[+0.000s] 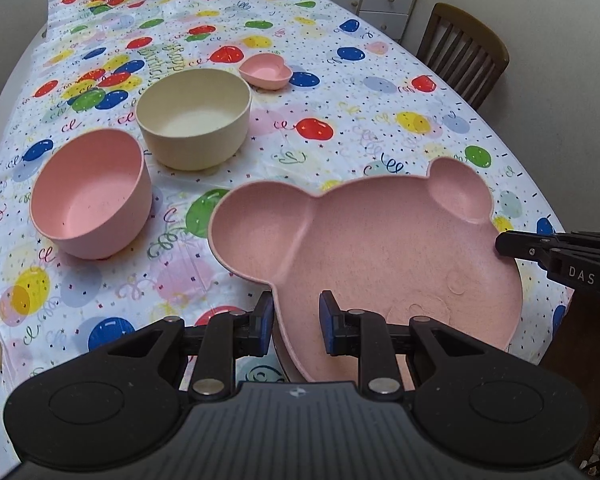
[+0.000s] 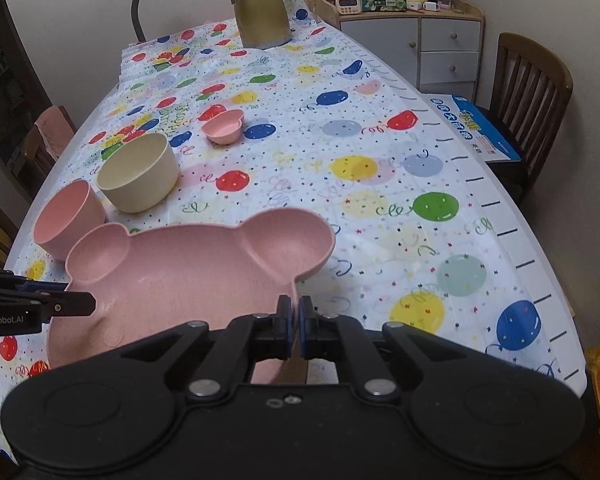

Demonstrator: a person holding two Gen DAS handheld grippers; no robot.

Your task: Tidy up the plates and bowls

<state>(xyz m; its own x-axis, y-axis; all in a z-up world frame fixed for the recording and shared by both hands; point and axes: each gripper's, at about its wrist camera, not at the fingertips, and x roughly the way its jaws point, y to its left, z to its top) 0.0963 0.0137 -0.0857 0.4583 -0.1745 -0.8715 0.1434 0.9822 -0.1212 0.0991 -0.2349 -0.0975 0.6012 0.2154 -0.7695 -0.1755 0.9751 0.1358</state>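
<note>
right gripper [image 2: 294, 322] pinched tight on rim of pink bear-shaped divided plastic plate [image 2: 188, 280], near table edge. left gripper [image 1: 296, 322] fingers apart, straddling plate's opposite rim, not yet clamped. pink round plastic bowl [image 1: 90, 196] and cream round plastic bowl [image 1: 194, 118] stand beyond; small pink heart-shaped dish [image 1: 265, 72] farther back. step looks like plate pickup; next likely needs left closing, then a level lift.

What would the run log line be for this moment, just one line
right gripper: shut on bear plate rim | left gripper: open, straddling plate edge | pink bowl, cream bowl, heart dish: on table, untouched
</note>
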